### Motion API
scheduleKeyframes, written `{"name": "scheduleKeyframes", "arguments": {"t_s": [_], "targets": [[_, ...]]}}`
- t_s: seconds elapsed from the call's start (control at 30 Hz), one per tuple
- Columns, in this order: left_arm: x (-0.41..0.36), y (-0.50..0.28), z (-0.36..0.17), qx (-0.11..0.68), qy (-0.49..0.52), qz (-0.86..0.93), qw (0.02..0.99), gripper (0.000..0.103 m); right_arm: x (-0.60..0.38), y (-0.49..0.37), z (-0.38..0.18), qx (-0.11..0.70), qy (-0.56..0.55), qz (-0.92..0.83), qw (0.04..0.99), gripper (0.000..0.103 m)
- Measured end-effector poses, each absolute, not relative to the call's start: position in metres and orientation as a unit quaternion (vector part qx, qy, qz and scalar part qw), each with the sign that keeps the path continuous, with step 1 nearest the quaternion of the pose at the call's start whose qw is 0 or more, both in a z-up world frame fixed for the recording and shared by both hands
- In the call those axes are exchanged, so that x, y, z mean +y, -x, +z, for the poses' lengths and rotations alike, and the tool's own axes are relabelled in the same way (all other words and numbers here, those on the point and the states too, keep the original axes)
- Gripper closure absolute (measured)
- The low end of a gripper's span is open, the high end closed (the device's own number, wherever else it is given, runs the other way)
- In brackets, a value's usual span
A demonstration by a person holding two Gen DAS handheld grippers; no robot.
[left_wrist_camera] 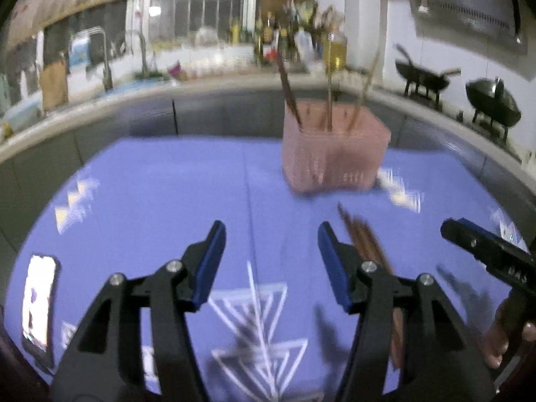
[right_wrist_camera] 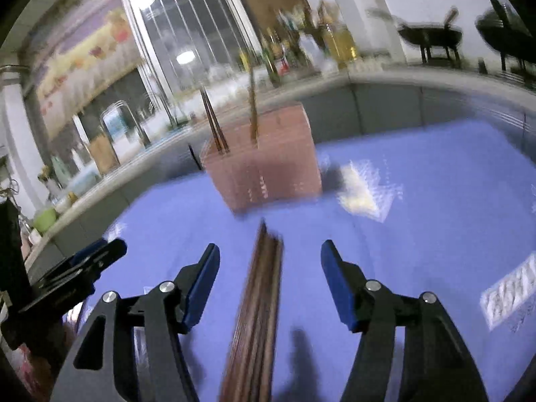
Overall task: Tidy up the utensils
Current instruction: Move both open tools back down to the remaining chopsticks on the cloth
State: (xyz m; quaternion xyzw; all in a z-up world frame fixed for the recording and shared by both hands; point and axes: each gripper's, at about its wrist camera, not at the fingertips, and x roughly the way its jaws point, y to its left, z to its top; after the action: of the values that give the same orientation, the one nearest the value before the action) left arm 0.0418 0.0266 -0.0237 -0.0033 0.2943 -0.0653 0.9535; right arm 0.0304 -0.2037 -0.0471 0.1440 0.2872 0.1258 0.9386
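Table [left_wrist_camera: 150, 184]: I see one, under a blue cloth, carrying everything.
Holder [left_wrist_camera: 335, 154]: one pink slotted box at my twelve o'clock; it looks light and likely to tip if knocked.
Chopsticks [right_wrist_camera: 258, 301]: a loose brown bundle lies flat on the cloth between my right gripper's [right_wrist_camera: 269, 264] pads, tips toward twelve; too blurred to count. At least three more stand in the holder. I judge them light, stiff, slick; I would pinch mid-length.
Left gripper [left_wrist_camera: 271, 244]: jaws apart, nothing between them; the bundle is at its three o'clock.
Right gripper: jaws apart, pads clear of the bundle.
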Motion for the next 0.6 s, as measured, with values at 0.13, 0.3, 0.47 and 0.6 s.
{"name": "scheduleKeyframes", "arguments": {"t_s": [0.13, 0.3, 0.47, 0.6], "targets": [[0.025, -0.042, -0.05, 0.321, -0.005, -0.066, 0.945, 0.048, -0.204, -0.025, -0.069, 0.33, -0.155, 0.119, 0.923, 0.04], [0.031, -0.044, -0.07, 0.349, 0.004, -0.066, 0.935, 0.048, -0.207, -0.024, -0.068, 0.333, -0.174, 0.118, 0.919, 0.04], [0.036, -0.045, -0.08, 0.359, 0.004, -0.055, 0.932, 0.048, -0.205, -0.022, -0.069, 0.333, -0.163, 0.113, 0.922, 0.038], [0.039, -0.049, -0.087, 0.37, 0.011, -0.056, 0.927, 0.048, -0.215, -0.028, -0.073, 0.343, -0.21, 0.108, 0.909, 0.033]]}}
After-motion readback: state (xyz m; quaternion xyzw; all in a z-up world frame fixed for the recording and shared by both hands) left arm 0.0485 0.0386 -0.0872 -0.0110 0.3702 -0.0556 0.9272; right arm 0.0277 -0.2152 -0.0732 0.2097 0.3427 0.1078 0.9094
